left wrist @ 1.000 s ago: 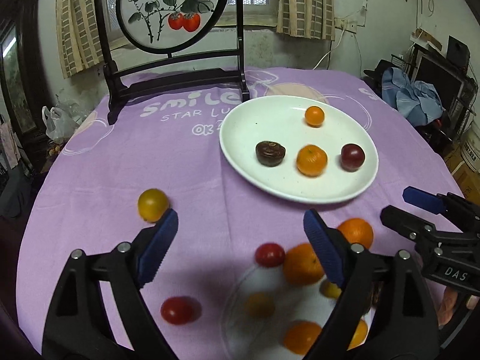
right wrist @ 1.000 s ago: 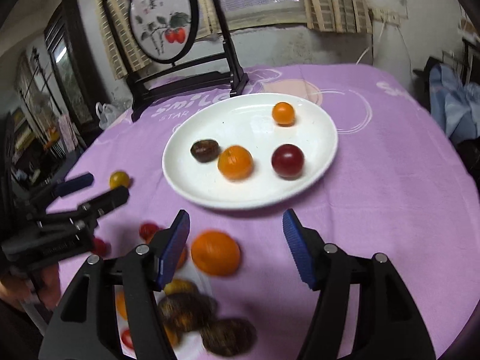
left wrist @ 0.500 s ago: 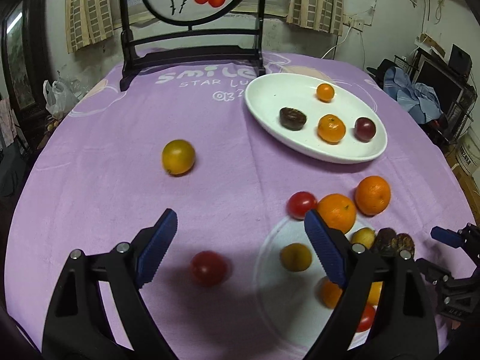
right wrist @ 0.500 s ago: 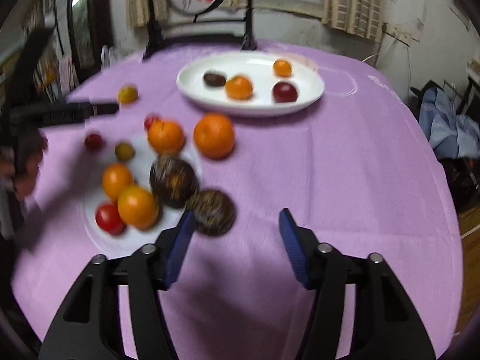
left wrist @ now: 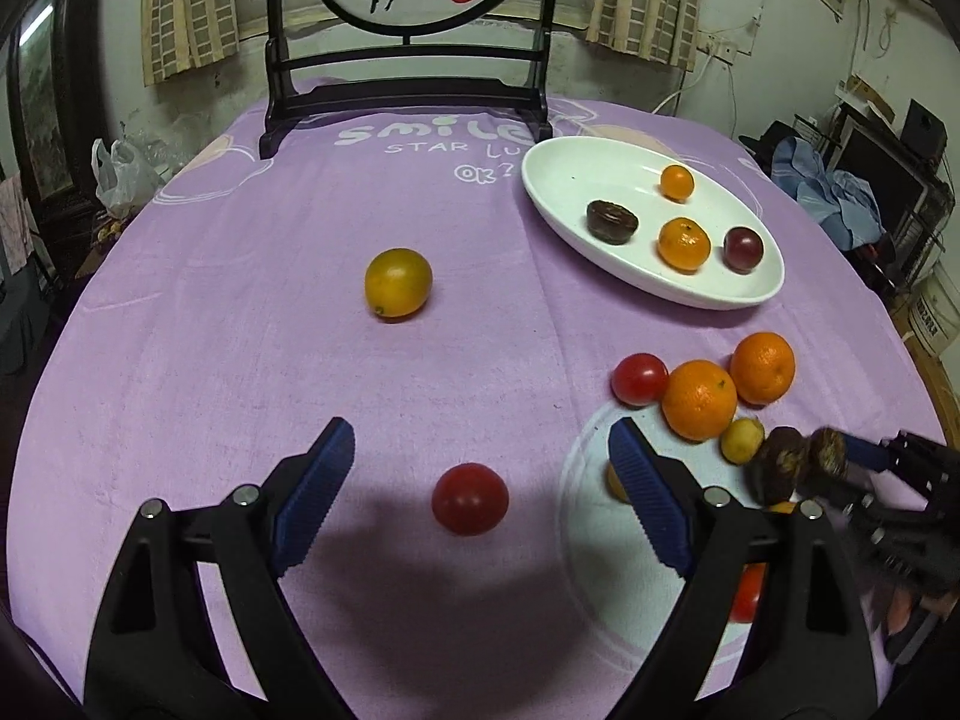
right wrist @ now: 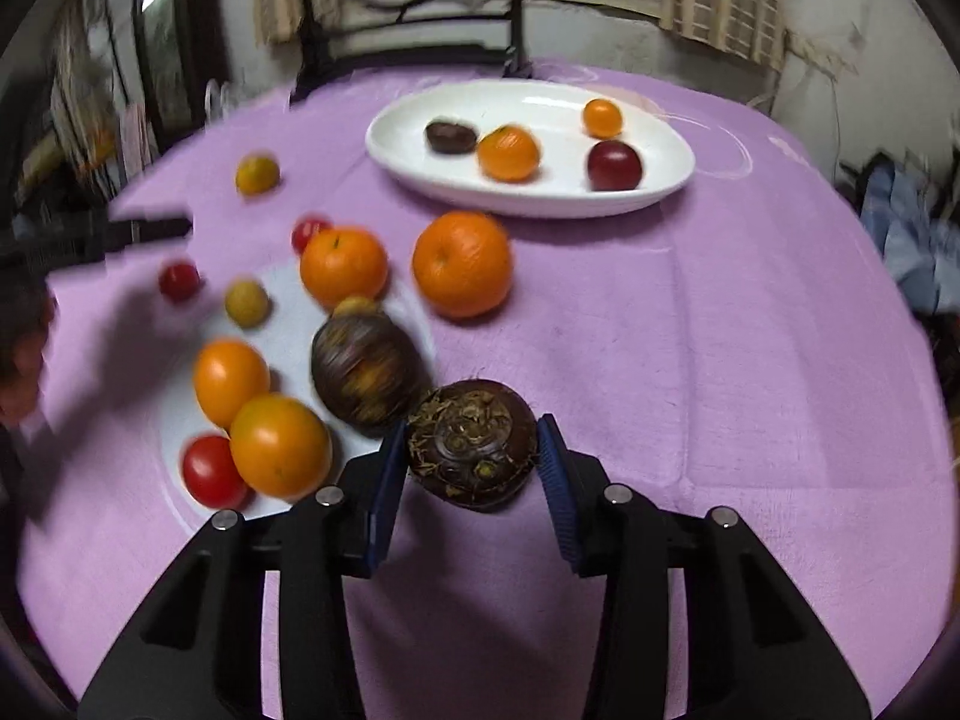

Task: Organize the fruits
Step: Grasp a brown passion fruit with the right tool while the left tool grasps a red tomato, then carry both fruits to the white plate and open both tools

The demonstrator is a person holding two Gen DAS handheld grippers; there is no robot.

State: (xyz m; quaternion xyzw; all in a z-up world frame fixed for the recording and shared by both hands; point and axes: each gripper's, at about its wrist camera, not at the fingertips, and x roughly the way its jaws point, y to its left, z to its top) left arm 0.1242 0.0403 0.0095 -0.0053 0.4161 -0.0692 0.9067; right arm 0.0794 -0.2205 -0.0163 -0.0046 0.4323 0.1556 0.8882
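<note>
Purple tablecloth [left wrist: 240,360], printed with white lettering, covers the round table under both of your grippers.

Nearest, right side: your right gripper [right wrist: 474,468] has its blue pads on either flank of a dark brown water chestnut [right wrist: 473,443]; the jaws are closing and appear to touch the chestnut on both sides. It sits on the cloth just beside the flat white plate [right wrist: 288,324].

Nearest, left side: your left gripper [left wrist: 480,492] stands wide, released, holding nothing. A red tomato [left wrist: 470,498] lies on the cloth between its fingers, touching neither.

On or at the flat white plate, as the right wrist view shows it: a second water chestnut [right wrist: 367,373], blurred; two orange fruits [right wrist: 280,445] touching; a red tomato [right wrist: 211,471] at the near rim; a small yellow fruit [right wrist: 246,303]. A tangerine [right wrist: 344,266] sits at the far rim, another tangerine [right wrist: 462,264] on the cloth beside it, and a cherry tomato [right wrist: 309,232] behind.

Middle ground, alone on the cloth: a yellow-orange fruit [left wrist: 398,282].

Farther, right of centre: white oval dish [left wrist: 570,180] holding a brown chestnut [left wrist: 612,221], a tangerine [left wrist: 683,243], a dark red plum [left wrist: 743,249] and a small orange kumquat [left wrist: 677,182], all apart.

Farthest: black framed screen [left wrist: 408,90] with painted red fruits, then curtains [left wrist: 192,6] at the window.
</note>
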